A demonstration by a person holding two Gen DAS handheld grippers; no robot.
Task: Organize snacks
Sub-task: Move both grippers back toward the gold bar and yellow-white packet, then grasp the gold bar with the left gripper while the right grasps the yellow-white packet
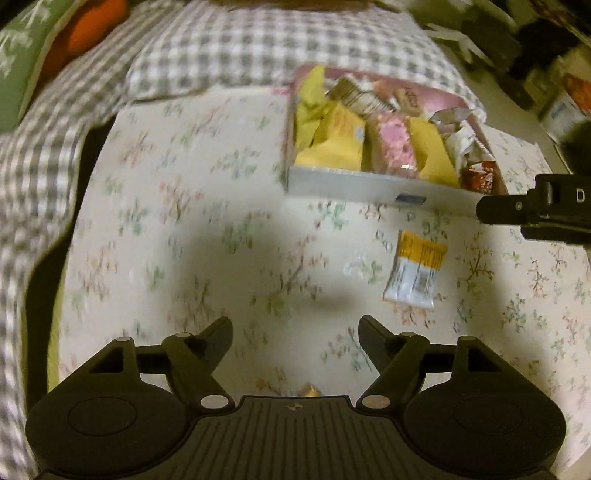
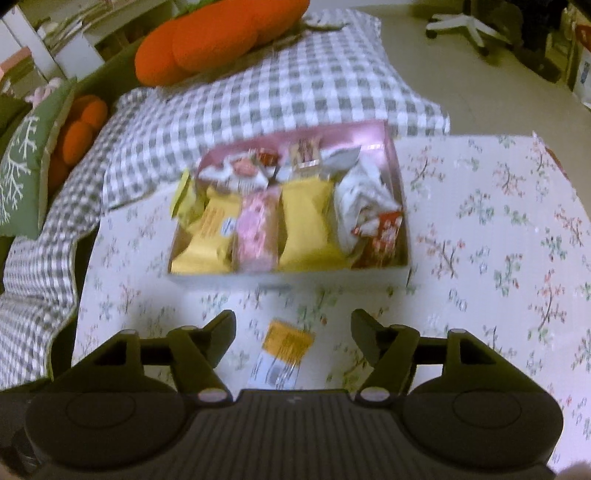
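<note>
A shallow box [image 1: 354, 182] [image 2: 288, 277] with a pink inside holds several snack packets: yellow, pink, white and red ones. It sits on the floral cloth. One loose orange-and-white packet [image 1: 415, 269] [image 2: 282, 354] lies flat on the cloth in front of the box. My left gripper [image 1: 295, 330] is open and empty, hovering over bare cloth left of the loose packet. My right gripper [image 2: 293, 325] is open and empty, with the loose packet lying between and just below its fingers. The right gripper's finger [image 1: 517, 208] shows at the right edge of the left wrist view.
A grey checked blanket [image 2: 258, 88] lies behind the box. Orange cushions [image 2: 221, 40] and a green pillow [image 2: 22, 162] lie at the far left. A small gold-wrapped item [image 1: 309, 390] peeks out by the left gripper's body. An office chair base [image 2: 465, 22] stands on the floor beyond.
</note>
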